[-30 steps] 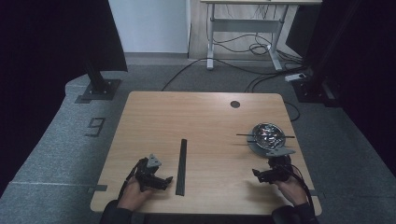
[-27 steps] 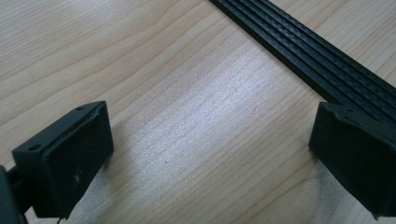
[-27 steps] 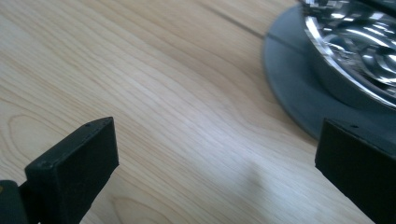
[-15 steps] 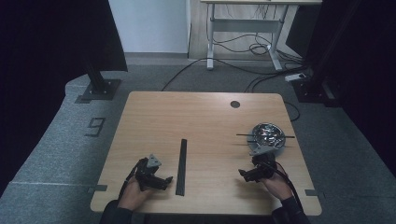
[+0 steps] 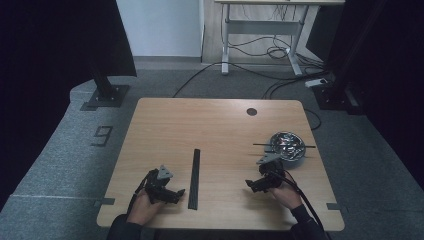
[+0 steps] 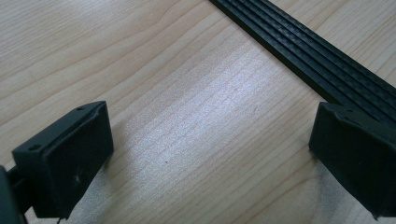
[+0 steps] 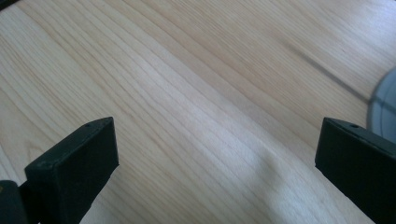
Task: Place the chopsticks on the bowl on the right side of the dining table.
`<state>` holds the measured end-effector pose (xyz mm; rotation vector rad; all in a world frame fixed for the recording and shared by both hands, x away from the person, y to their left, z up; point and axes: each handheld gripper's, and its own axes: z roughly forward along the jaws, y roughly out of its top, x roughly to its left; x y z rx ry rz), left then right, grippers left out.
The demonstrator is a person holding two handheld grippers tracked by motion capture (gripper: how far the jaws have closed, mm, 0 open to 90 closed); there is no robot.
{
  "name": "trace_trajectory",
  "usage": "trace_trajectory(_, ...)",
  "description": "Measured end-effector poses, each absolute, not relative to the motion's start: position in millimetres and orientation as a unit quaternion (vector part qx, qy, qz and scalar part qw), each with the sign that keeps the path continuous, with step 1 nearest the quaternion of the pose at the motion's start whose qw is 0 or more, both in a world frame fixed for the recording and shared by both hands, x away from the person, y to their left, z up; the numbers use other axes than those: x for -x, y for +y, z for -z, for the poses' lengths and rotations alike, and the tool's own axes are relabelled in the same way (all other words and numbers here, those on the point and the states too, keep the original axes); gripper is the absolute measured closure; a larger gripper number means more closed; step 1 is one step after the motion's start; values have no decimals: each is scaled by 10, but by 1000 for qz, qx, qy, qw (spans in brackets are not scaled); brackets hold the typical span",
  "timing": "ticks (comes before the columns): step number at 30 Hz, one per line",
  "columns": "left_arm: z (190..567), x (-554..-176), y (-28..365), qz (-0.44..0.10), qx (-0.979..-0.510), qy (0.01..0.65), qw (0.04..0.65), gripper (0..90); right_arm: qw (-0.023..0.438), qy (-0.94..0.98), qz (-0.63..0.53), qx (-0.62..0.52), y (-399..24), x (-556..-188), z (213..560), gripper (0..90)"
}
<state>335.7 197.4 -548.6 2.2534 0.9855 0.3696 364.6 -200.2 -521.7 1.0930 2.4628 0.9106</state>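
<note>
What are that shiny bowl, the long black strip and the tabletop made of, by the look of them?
The bowl looks like polished metal, likely steel: it mirrors the light brightly. The strip seems matte black plastic or a woven composite; lengthwise grooves and a fine checked texture show, so I can't tell which. The table looks like pale wood or wood-look laminate with a smooth satin sheen and visible grain.

bowl (image 5: pixel 286 146) contents: too small to tell | black strip (image 6: pixel 308 60): cut off
</note>
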Motion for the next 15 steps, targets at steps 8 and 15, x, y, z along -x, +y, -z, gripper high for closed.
trace_trajectory(8,5486,-3358,1975,-140,-858,376,322,0,143,864,-313,-368,-1844,-3710,5217,0)
trace_trajectory(15,5485,-3358,1976,-140,-857,376,322,0,135,870,-311,-359,-1706,-3756,5218,0)
